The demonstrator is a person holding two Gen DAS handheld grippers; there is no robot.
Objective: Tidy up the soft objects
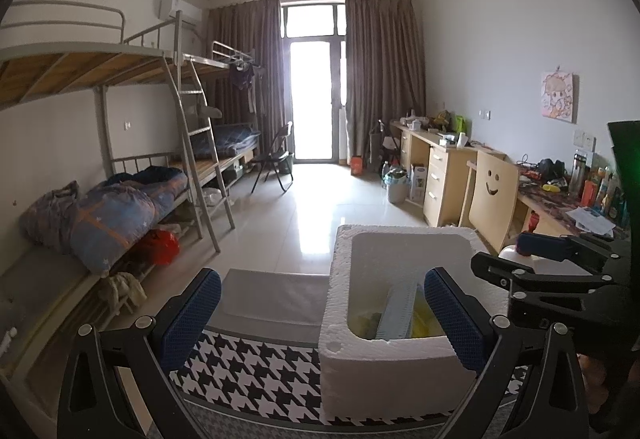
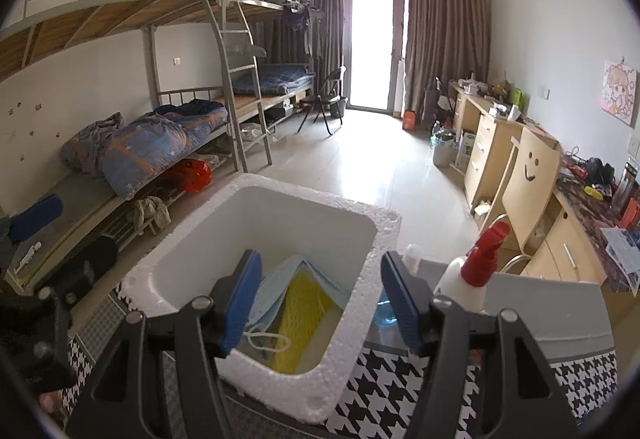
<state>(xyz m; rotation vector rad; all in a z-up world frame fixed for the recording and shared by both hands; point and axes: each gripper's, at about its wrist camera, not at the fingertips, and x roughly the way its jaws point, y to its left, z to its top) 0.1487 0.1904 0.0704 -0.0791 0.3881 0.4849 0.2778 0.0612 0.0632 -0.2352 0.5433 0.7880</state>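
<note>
A blue face mask (image 2: 280, 291) and a yellow cloth (image 2: 304, 315) are lying inside a white foam box (image 2: 256, 387) that is sitting on a houndstooth-patterned cloth (image 2: 400, 387). The left gripper (image 1: 322, 313) and right gripper (image 2: 320, 305) are hovering released, jaws spread, holding nothing. A spray bottle (image 2: 474, 271) is standing just right of the box.

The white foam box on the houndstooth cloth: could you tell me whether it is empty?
Not empty. The white foam box has no lid on, and a light blue face mask and a yellow mesh cloth lie on its bottom.
</note>
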